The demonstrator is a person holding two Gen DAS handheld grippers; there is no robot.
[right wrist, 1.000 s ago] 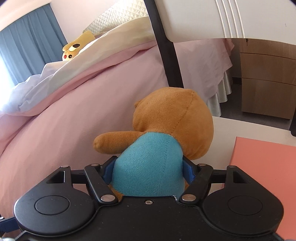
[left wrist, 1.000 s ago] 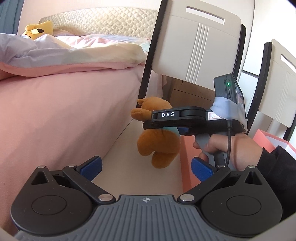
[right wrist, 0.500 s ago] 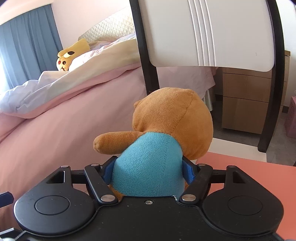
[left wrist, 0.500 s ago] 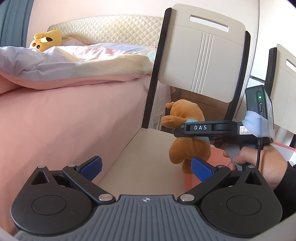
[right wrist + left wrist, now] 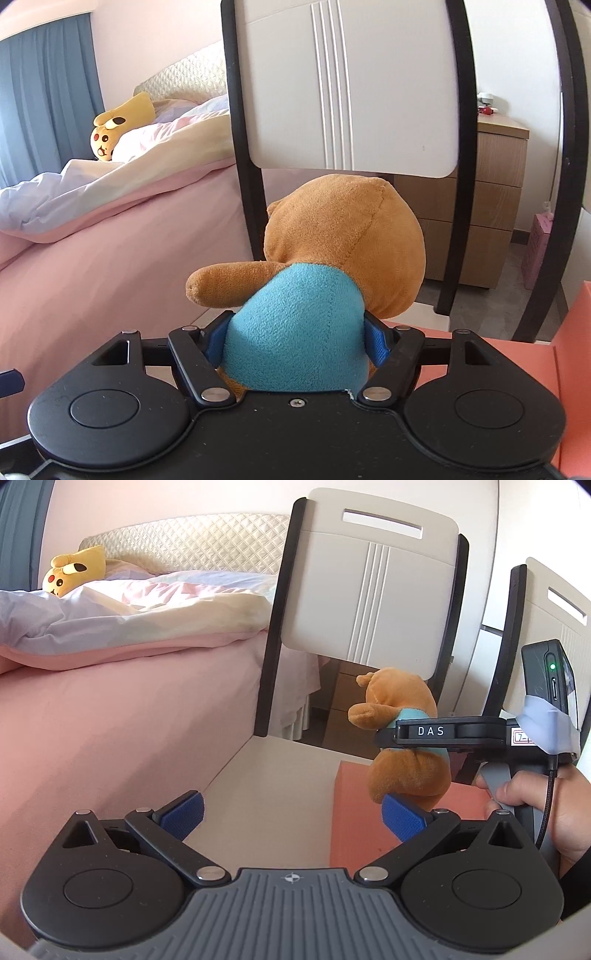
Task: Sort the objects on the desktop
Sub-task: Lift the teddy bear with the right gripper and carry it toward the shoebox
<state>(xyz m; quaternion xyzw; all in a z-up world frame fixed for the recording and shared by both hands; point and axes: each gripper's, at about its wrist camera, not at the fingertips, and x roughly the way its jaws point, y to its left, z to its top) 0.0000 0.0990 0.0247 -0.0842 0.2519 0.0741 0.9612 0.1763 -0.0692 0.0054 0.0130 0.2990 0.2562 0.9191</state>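
The brown plush bear [image 5: 343,236] in its blue shirt hangs above the pink mat [image 5: 354,823], facing away from the right wrist camera toward the white chair back [image 5: 347,85]. The right hand-held gripper [image 5: 295,339] is clamped on its blue torso — one blue pad [image 5: 376,338] presses into each side of the shirt, and one stubby arm sticks out to the left. From the left wrist view the same bear [image 5: 406,771] shows side-on, held at the waist by the black bar of the right hand-held gripper [image 5: 391,734] marked DAS, with the person's right hand [image 5: 546,812] wrapped round the handle; its feet look just clear of the mat, though contact cannot be told for sure.

The left hand-held gripper [image 5: 291,814] hovers low over the white bench [image 5: 266,794], its blue pads [image 5: 184,810] spread wide apart and holding nothing.

Beyond the bench stand two white chairs [image 5: 369,590] with black frames. To the left lies a bed [image 5: 110,716] with a pink cover and a rumpled quilt, and a yellow plush toy [image 5: 72,570] rests near the quilted headboard. A wooden drawer unit [image 5: 476,225] shows behind the chair in the right wrist view — blue curtains [image 5: 44,85] hang at far left.
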